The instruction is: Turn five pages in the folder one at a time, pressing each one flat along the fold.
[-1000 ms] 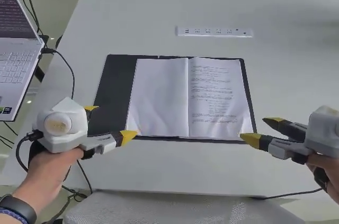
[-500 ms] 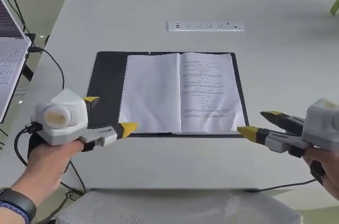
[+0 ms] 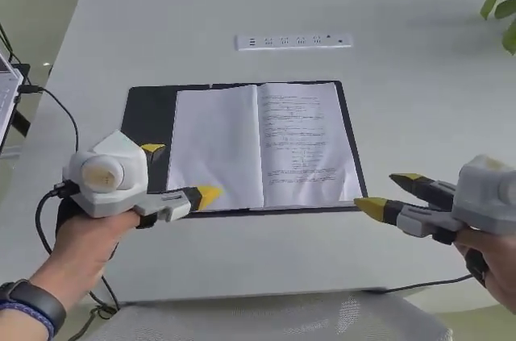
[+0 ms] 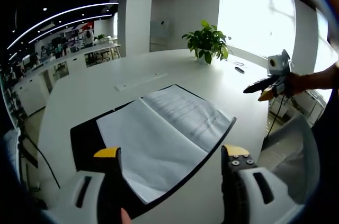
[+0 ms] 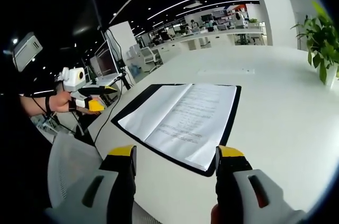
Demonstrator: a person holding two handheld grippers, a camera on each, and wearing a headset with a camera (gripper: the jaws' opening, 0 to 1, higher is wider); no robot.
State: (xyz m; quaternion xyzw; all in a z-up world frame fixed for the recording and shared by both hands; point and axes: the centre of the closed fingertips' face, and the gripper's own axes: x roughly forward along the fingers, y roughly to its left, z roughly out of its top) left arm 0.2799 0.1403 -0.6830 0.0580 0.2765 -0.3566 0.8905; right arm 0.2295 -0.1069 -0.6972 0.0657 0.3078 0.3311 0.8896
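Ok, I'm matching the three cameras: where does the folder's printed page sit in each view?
Head view: printed page just right of centre, the right half of the open folder.
Left gripper view: printed page centre-right, the farther half.
Right gripper view: printed page centre, the nearer half.
Shared landmark: white power strip on the table beyond the folder.

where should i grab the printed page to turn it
Pinch the printed page at its lower outer corner, coming from the right with the open right gripper, which is nearest. The page lies flat and is bound at the fold, so that corner should lift most easily.
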